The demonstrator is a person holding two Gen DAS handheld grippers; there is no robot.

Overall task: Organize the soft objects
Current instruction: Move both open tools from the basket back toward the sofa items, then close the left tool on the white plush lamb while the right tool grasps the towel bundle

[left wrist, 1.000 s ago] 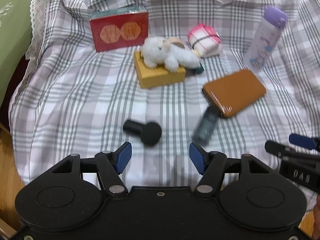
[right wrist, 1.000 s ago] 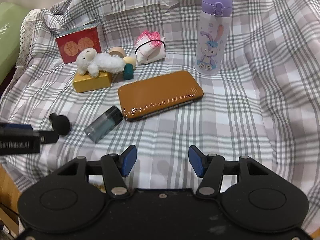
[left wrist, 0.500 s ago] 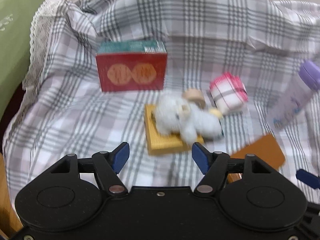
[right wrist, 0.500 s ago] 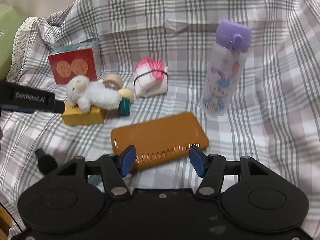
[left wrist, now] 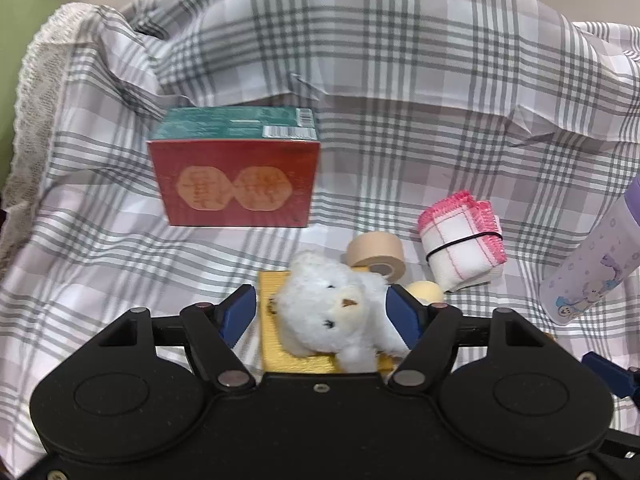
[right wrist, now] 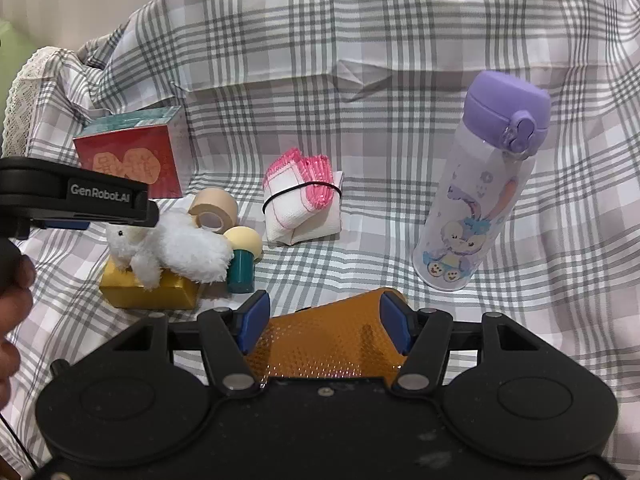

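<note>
1. To the far left of the left gripper (left wrist: 322, 312), a red and green box (left wrist: 234, 174) stood on the checked cloth (left wrist: 400, 80), well beyond the fingertips.
2. The left gripper's jaws stood apart, one on each side of a white plush toy (left wrist: 336, 320) and not yet pressing it. The toy lay on a yellow block (left wrist: 276, 344).
3. Just past the toy sat a tape roll (left wrist: 376, 254), and to the right of it a folded pink-edged cloth (left wrist: 460, 240) bound with a black band, untouched.
4. The right gripper (right wrist: 324, 322) also had its jaws apart, straddling an orange case (right wrist: 324, 344) without clamping it.
5. Ahead and to the right of that gripper stood a purple-capped bottle (right wrist: 476, 200).
6. Judging by this, sorting had barely begun: neither soft item had been lifted or grouped. Grasping the toy seemed the step in hand; the cloth bundle remained to be handled.
</note>
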